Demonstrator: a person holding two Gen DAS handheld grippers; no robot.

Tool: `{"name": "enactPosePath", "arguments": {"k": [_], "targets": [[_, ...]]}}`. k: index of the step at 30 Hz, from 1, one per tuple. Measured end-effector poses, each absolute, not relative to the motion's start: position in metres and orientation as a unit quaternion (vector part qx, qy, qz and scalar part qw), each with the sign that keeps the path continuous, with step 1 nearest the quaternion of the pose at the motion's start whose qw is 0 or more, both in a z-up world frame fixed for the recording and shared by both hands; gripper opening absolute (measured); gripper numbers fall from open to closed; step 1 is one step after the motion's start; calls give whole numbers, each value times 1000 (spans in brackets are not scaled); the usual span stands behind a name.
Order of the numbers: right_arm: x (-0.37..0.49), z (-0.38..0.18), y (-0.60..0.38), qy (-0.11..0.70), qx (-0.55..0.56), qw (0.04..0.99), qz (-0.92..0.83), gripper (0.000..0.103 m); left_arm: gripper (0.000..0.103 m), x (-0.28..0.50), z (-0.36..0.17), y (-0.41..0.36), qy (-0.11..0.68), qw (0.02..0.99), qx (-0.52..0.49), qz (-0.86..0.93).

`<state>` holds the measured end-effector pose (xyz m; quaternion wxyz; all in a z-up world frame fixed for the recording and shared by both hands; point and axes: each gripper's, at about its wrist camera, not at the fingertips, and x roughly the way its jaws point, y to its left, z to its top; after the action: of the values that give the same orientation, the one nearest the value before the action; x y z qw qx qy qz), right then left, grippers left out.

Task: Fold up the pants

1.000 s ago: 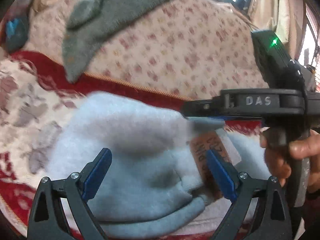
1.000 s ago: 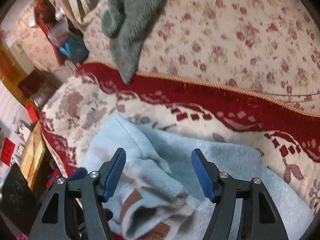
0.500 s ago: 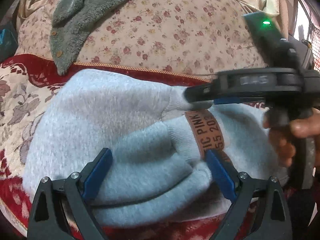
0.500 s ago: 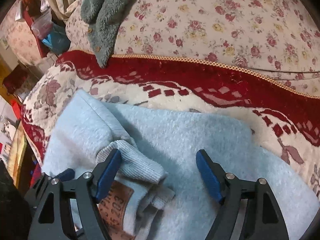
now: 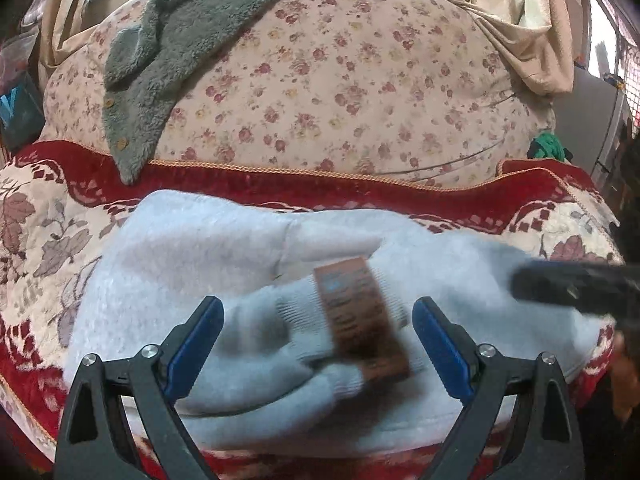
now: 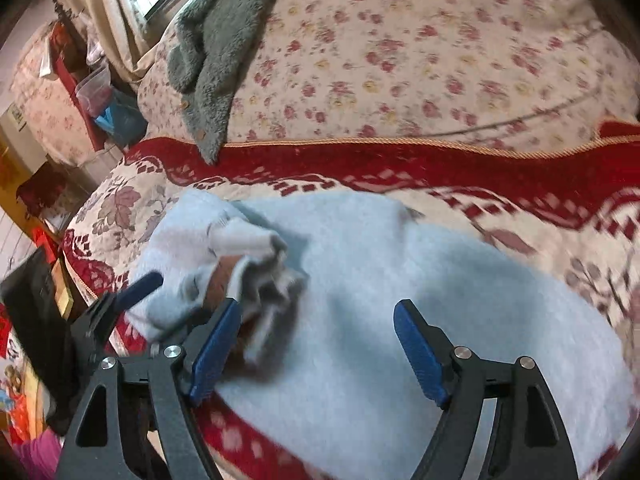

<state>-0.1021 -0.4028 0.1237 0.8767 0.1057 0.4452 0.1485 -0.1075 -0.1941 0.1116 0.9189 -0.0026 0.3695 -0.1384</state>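
Light blue fleece pants (image 5: 192, 256) lie folded on a red and cream blanket (image 5: 44, 216). A ribbed cuff with a brown label (image 5: 360, 320) rests on top of them. My left gripper (image 5: 316, 344) hovers over that cuff, open, and its pads are clear of the cloth. One blurred finger (image 5: 560, 284) of my right gripper enters at the right edge. In the right wrist view the pants (image 6: 420, 272) fill the middle, with the bunched cuff (image 6: 248, 240) at their left. My right gripper (image 6: 318, 346) stands open over flat cloth, holding nothing. A left gripper fingertip (image 6: 140, 286) shows beside the cuff.
A grey fleece garment (image 5: 168, 60) drapes over a floral quilt (image 5: 340, 80) behind the pants. Curtains (image 5: 520, 20) hang at the back. The bed's left edge drops to cluttered furniture and boxes (image 6: 80, 88). A person's hand (image 5: 624, 380) holds the right gripper.
My right gripper has swung to the right, away from the cuff, with its jaws a little wider. The left gripper has drawn back, so more of the folded pants shows.
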Motion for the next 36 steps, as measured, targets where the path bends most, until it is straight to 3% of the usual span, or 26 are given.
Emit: {"name": "enactPosePath", "arguments": {"k": [19,36], "targets": [[-209,80,-483,486,173,850,106,91,95,-91,111,-288,372,905,36,-202],[-240,53,-511,484,248,834,90,93,95,-75,101,-322,387,894,53,-219]]}}
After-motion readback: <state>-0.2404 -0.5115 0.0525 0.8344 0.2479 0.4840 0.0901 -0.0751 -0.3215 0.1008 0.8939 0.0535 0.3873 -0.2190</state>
